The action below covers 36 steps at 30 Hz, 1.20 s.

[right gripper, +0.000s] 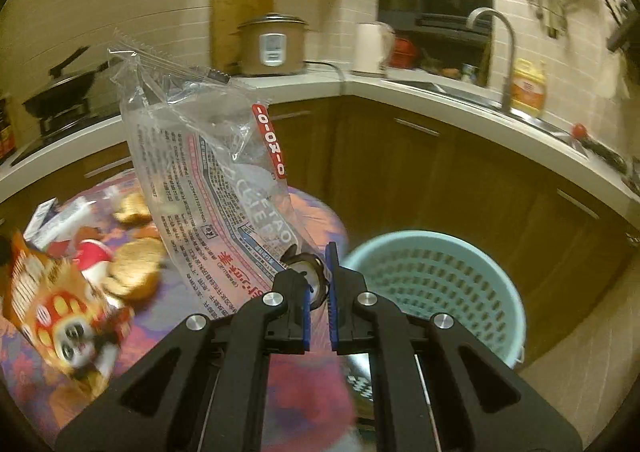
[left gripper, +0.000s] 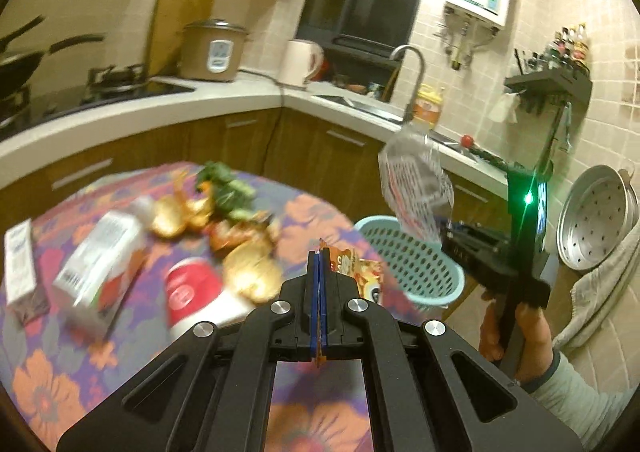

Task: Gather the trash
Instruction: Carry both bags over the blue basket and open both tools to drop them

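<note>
So you've got trash in both hands right now. Your right gripper (right gripper: 319, 294) is clamped on the bottom edge of a clear plastic bag (right gripper: 208, 156), printed with red and blue text, which stands up crumpled above the fingers. Your left gripper (left gripper: 319, 284) is pinched tight on the edge of an orange snack wrapper (left gripper: 356, 272); in the right wrist view that wrapper (right gripper: 52, 304) hangs at lower left, over the floral tabletop (left gripper: 52, 384).

The light blue basket (right gripper: 436, 292) sits just beside the tabletop on the right, below its level, and looks empty as far as I can tell. The clear bag looks close to the rim already, probably above its near-left side.

To do this drop well: carry the right gripper further over the middle of the basket opening before you let go, since the bag is light and tall and could catch the rim or drift out. Lower it a bit, then part the fingers fully. Bring the wrapper over next and keep the two grippers apart so they don't bump over the basket.

Remaining on the tabletop: a white carton (left gripper: 96, 252), a small box (left gripper: 20, 264), a red and white cup (left gripper: 192, 288), peel and vegetable scraps (left gripper: 224, 220). Both views are motion-blurred, so details there are rough.
</note>
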Each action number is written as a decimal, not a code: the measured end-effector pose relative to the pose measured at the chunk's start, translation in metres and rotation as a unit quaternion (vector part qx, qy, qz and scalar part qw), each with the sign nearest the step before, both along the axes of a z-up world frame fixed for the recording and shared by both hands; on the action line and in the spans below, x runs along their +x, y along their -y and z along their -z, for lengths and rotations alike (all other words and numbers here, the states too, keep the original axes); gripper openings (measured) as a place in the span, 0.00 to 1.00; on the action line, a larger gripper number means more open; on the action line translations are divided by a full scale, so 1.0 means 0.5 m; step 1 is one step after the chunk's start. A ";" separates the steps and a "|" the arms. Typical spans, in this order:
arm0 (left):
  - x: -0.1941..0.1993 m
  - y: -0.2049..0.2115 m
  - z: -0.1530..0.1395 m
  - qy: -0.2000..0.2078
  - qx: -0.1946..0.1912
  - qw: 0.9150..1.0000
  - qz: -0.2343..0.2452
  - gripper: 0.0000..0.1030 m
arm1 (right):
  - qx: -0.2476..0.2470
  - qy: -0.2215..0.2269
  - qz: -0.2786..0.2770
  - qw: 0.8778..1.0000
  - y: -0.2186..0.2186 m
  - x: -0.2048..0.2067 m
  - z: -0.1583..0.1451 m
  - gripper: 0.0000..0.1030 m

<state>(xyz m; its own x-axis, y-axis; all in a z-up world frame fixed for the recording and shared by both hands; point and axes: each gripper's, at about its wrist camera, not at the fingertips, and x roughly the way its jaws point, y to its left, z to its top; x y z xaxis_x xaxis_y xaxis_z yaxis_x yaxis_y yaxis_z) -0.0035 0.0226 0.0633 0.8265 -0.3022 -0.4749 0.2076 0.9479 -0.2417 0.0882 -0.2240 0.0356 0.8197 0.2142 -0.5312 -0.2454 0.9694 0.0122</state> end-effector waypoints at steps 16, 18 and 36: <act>0.272 0.295 -0.001 -0.019 0.034 0.996 0.079 0.00 | 0.022 -0.090 0.090 0.992 0.234 0.111 0.091 0.04; 0.299 0.320 0.016 -0.029 0.036 0.995 0.083 0.00 | 0.016 -0.113 0.100 0.988 0.249 0.127 0.111 0.05; 0.420 0.400 0.140 -0.103 0.062 0.989 0.090 0.14 | 0.011 -0.169 0.085 0.982 0.258 0.172 0.185 0.52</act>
